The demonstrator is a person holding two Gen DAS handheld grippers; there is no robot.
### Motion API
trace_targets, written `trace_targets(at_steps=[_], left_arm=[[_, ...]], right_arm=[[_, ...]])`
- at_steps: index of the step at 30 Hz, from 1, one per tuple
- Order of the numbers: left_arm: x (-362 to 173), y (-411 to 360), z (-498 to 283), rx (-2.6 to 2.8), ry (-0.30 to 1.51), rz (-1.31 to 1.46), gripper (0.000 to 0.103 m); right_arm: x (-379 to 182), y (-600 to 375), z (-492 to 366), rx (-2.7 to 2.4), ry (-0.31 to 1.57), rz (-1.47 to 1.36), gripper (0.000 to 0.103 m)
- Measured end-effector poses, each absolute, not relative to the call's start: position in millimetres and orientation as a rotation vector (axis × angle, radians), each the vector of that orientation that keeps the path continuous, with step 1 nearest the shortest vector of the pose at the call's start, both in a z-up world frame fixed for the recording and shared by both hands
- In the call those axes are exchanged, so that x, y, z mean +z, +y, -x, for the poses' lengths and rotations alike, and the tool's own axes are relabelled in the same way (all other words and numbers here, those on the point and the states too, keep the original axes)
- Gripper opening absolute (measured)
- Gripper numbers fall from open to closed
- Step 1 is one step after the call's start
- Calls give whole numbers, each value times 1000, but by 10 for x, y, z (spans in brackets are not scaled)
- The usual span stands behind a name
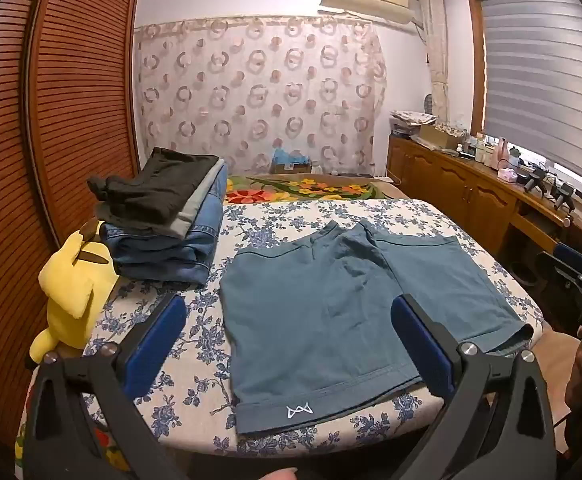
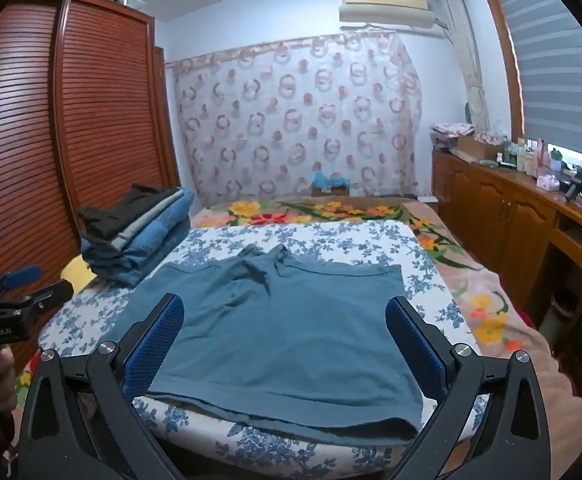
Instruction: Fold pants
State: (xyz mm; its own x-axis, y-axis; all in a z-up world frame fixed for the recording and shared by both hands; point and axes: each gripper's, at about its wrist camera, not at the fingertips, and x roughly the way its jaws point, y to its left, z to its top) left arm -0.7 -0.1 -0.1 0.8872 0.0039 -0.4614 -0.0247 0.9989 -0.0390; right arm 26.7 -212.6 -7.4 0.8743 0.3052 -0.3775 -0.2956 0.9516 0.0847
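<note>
A bedroom with a louvred wardrobe and a bed under a blue-floral cover [image 1: 275, 216] — that cover is the work surface. The teal shorts [image 1: 331, 304] lie spread flat on it, both legs apart, hems nearest the grippers and waistband at the far end; no fold is made yet, so the whole job seems still ahead. The left gripper [image 1: 291, 344] hangs released above the near left hem with nothing between its jaws. The right gripper [image 2: 285, 344] hovers likewise empty and wide above the right leg. Beyond the left gripper, to its left, a stack of folded jeans and trousers [image 1: 167, 216] suggests other garments are finished.
</note>
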Motion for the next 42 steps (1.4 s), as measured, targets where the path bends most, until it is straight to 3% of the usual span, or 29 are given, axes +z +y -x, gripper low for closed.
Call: trace_targets(at_steps=[42], left_arm=[[-63, -28, -13, 3, 509, 35, 103]], right_arm=[[-91, -2104, -240, 320, 399, -37, 103]])
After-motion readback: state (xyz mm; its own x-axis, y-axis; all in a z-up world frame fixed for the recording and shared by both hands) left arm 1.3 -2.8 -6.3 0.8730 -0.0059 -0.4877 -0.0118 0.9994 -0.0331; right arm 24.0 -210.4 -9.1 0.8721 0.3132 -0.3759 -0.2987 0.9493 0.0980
